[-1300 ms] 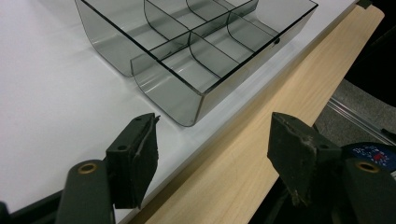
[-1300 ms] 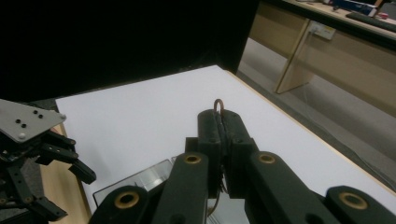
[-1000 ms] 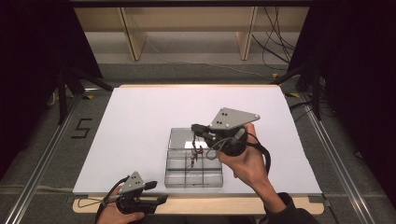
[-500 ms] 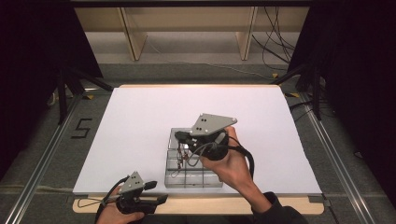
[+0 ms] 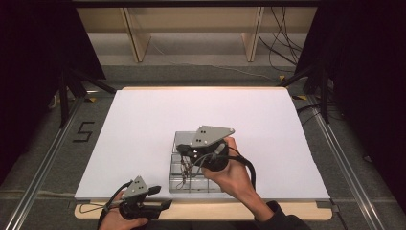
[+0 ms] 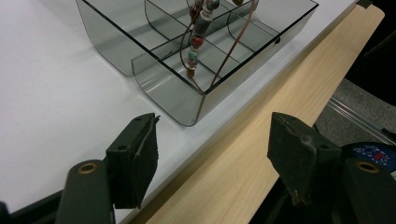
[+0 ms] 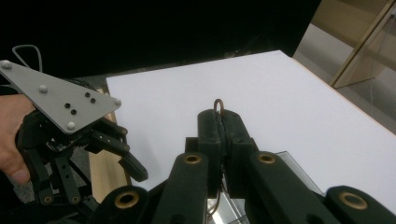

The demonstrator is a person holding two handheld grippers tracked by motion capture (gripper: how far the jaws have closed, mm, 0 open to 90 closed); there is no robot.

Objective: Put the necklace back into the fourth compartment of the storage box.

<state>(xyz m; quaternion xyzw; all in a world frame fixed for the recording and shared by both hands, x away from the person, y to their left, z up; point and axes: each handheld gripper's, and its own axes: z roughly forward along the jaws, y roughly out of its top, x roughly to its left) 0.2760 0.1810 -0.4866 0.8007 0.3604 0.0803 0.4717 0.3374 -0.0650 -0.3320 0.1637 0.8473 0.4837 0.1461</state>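
White sheeting covers the table, which has a bare wooden strip along its near edge and dark curtains and pale shelving behind it.

At the near left corner, the left gripper rests over the wooden strip in a hand, well apart from the work. In the left gripper view its jaws stand wide apart with nothing between them, looking over the table's edge toward the tray.

Right of it, near the middle of the table's near side, sits a clear smoky tray split into compartments. A beaded cord hangs into it: a thin brown loop strung with red, teal and dark beads. In the left gripper view the cord dangles from above, its lowest beads reaching down into one of the tray's near compartments, while a strand of the loop runs down over the tray's near wall.

Above the tray, the right gripper is held in the right hand, its grey plate on top and its jaws pointing left over the compartments. In the right gripper view its jaws are clenched together on the cord, a small brown loop poking out just past the tips of the right gripper, so the cord hangs straight down from the pinch.
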